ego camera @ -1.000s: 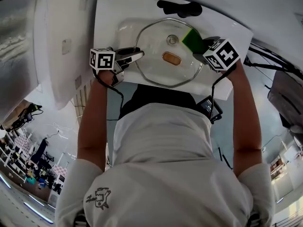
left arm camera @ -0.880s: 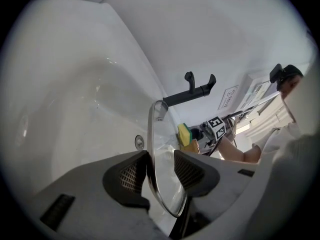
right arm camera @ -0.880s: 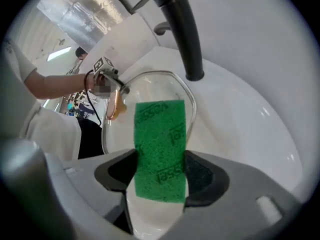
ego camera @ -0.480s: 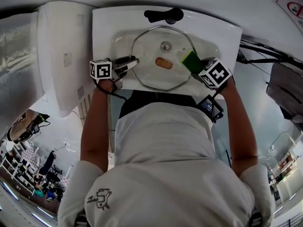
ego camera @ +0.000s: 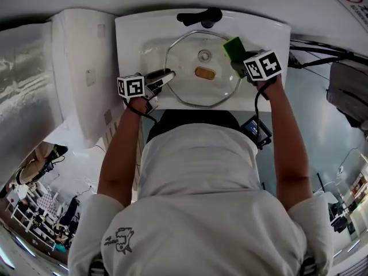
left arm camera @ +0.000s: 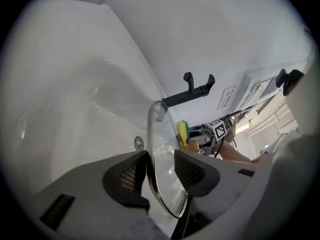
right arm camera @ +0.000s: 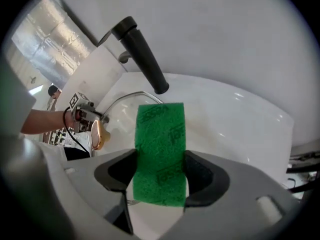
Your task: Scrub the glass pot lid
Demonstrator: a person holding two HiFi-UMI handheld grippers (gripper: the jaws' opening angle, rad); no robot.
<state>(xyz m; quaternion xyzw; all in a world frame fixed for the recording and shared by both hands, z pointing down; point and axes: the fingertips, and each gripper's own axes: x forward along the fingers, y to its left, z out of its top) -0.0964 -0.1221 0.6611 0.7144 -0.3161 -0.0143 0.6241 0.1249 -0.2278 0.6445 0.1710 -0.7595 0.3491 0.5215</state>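
Observation:
The round glass pot lid (ego camera: pixel 192 88) lies tilted in the white sink (ego camera: pixel 132 33), its amber knob (ego camera: pixel 205 72) near the middle. My left gripper (ego camera: pixel 164 75) is shut on the lid's left rim; in the left gripper view the lid (left arm camera: pixel 159 134) stands edge-on between the pads of that gripper (left arm camera: pixel 161 171). My right gripper (ego camera: pixel 237 62) is shut on a green and yellow sponge (ego camera: pixel 233 48), which rests at the lid's far right part. In the right gripper view the sponge (right arm camera: pixel 160 149) fills the gap between the jaws of that gripper (right arm camera: pixel 160 171), with the lid rim (right arm camera: pixel 120 101) beyond.
A black tap (ego camera: pixel 199 17) stands at the sink's back edge, close over the sponge (right arm camera: pixel 142 54). A drain (ego camera: pixel 204 55) shows through the glass. A white cabinet (ego camera: pixel 80 68) flanks the sink on the left; black cables (ego camera: pixel 322 50) run at the right.
The right gripper slid the sponge toward the near right of the lid, then back to its far right part. The left gripper has kept its hold on the rim.

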